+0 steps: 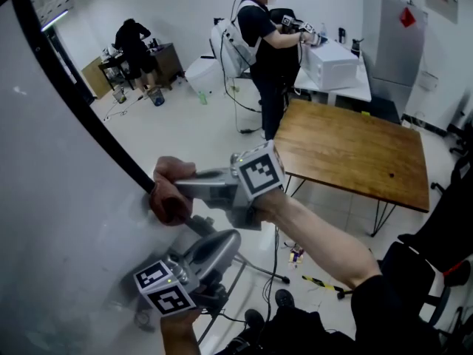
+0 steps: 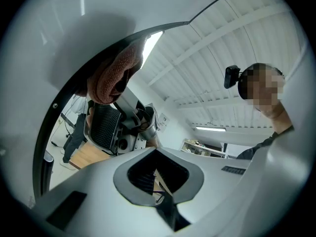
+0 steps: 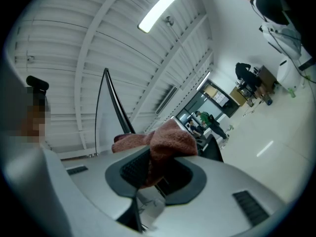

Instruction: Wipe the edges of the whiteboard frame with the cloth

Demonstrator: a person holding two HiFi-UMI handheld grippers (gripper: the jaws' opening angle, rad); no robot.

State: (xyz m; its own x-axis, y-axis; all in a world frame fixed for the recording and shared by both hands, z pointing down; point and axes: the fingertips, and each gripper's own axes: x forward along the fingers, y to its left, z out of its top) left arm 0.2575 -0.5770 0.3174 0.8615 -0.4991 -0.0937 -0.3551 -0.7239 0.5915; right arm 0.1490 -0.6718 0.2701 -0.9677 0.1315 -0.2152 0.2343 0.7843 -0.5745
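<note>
The whiteboard (image 1: 52, 198) fills the left of the head view, and its black frame edge (image 1: 81, 109) runs diagonally down its right side. My right gripper (image 1: 181, 191) is shut on a reddish-brown cloth (image 1: 166, 198), which is pressed on the lower part of that edge. In the right gripper view the cloth (image 3: 170, 142) bulges from between the jaws of the right gripper (image 3: 155, 169), with the frame (image 3: 116, 107) behind it. My left gripper (image 1: 229, 241) hangs below, shut and holding nothing. The left gripper view looks up past the left gripper (image 2: 157, 174) at the cloth (image 2: 116, 75) on the frame (image 2: 55, 105).
A wooden table (image 1: 355, 150) stands to the right. Beyond it a person (image 1: 266, 50) stands at a white table (image 1: 347, 87). Another person (image 1: 137, 50) bends over a desk at the back left. A black chair (image 1: 443, 228) sits at the right, and cables lie on the floor.
</note>
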